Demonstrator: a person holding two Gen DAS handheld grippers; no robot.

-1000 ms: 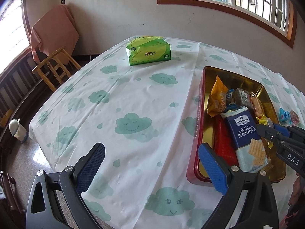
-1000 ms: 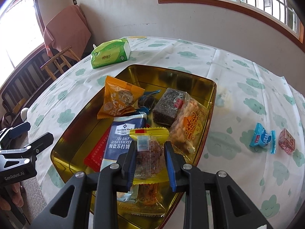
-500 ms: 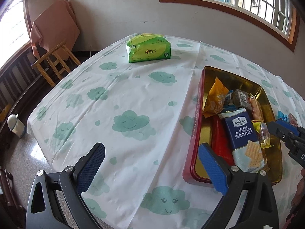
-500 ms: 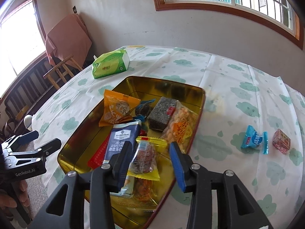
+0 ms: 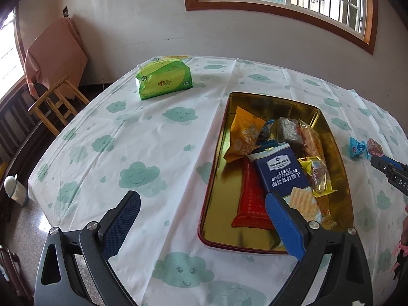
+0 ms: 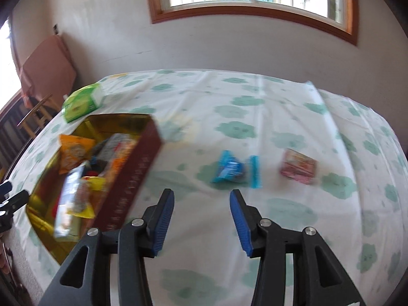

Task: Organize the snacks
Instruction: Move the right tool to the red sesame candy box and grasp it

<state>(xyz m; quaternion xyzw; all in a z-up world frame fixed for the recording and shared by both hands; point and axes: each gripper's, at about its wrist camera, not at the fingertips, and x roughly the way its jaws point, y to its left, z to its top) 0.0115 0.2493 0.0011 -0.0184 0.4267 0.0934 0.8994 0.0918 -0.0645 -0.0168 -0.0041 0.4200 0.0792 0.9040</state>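
Observation:
A gold tin (image 5: 331,132) with dark red walls (image 6: 137,176) holds several snacks: an orange bag (image 5: 244,134), a blue sea-salt cracker pack (image 5: 283,170), a red pack (image 5: 251,204) and a yellow-wrapped snack (image 5: 317,176). On the cloth right of the tin lie a blue packet (image 6: 234,169) and a pink packet (image 6: 299,169). My right gripper (image 6: 201,193) hovers just in front of the blue packet. Its jaws are opening, with nothing between them. My left gripper (image 5: 201,199) stands open and empty over the tin's near left corner.
A green tissue pack (image 5: 163,81) sits at the far side of the cloud-print tablecloth (image 5: 142,148). Beyond the table's left edge are a wooden chair (image 5: 53,104) draped with peach cloth and a white cup (image 5: 14,191) on the floor.
My right gripper let go of the yellow-wrapped snack in the tin, opened, and swung right to the loose packets. The left gripper shifted a little and stayed open.

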